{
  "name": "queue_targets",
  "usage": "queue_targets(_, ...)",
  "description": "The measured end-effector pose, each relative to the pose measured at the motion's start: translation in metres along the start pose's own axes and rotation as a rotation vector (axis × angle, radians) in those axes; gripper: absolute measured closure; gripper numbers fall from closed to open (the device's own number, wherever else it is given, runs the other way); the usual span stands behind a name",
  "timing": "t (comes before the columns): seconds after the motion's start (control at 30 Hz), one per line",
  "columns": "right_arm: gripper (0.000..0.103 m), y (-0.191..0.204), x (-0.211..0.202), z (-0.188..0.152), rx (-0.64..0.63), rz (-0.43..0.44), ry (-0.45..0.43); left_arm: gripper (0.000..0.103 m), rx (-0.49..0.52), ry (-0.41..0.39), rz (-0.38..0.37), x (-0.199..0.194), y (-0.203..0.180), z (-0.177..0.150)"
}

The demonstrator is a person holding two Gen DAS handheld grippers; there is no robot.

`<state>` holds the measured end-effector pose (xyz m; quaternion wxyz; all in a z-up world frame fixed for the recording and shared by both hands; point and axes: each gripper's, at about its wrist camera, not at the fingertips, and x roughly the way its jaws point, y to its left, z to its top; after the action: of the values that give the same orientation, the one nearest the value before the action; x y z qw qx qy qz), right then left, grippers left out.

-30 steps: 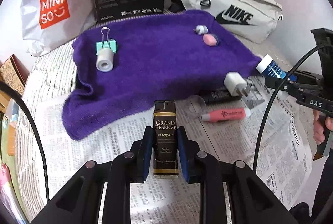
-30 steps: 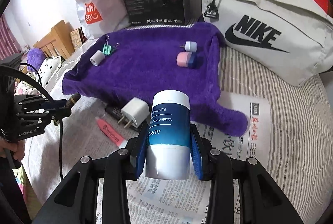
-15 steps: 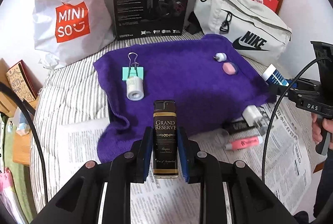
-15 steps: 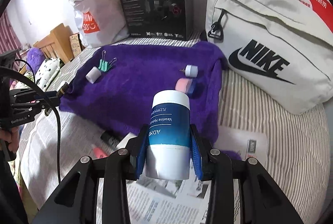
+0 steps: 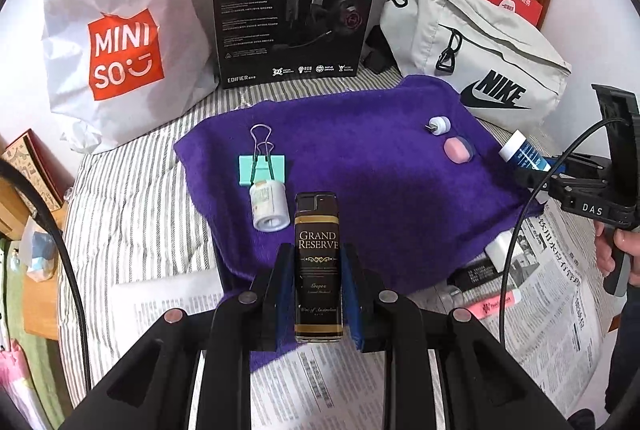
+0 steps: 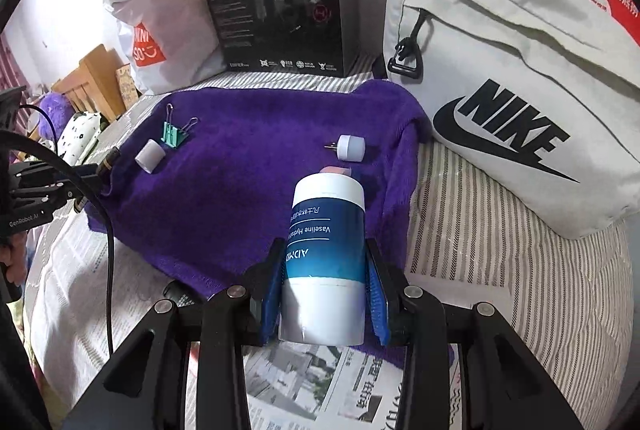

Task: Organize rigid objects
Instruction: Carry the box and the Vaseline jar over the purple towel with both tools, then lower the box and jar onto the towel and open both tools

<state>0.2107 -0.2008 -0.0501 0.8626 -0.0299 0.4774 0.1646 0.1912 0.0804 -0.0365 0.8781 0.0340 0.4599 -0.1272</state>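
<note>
Over purple towel (image 5: 360, 166) | both loads carried closer, drop-off near | left gripper (image 5: 318, 270) clamps lighter (image 5: 318, 262) | right gripper (image 6: 326, 282) clamps lotion tube (image 6: 326, 242)

On the towel (image 5: 360, 182): clip (image 5: 262, 168) and roll (image 5: 269, 206) left, plug (image 5: 439, 126) right; box (image 5: 294, 2) behind it, newspaper (image 5: 340, 382) before it.
</note>
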Motion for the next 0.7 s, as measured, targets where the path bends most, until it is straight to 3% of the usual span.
queue_targets(0.7, 0.066, 0.013, 0.059, 0.006, -0.073, -0.005, 0.109, 0.080, 0.020, 0.073, -0.018, 0.043, 0.007, 0.005)
